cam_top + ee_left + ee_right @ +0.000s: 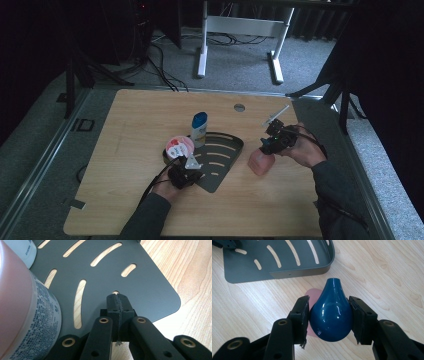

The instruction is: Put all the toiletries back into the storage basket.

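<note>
- Pink bottle (260, 161) stands on the table (125, 130) just right of the dark slotted tray (227, 162); its blue pump head (332, 310) sits between the jaws of the right tool (329, 315), which is clamped on it.
- Left tool (117, 308) is clenched on nothing, jaws pressed together over the tray's flat near end.
- Pink-lidded can (179, 147) stands in the tray just beside the left tool; its side carries fine print too small to read.
- White bottle (199, 129) with a blue cap stands at the tray's far edge; its label is unreadable.
</note>
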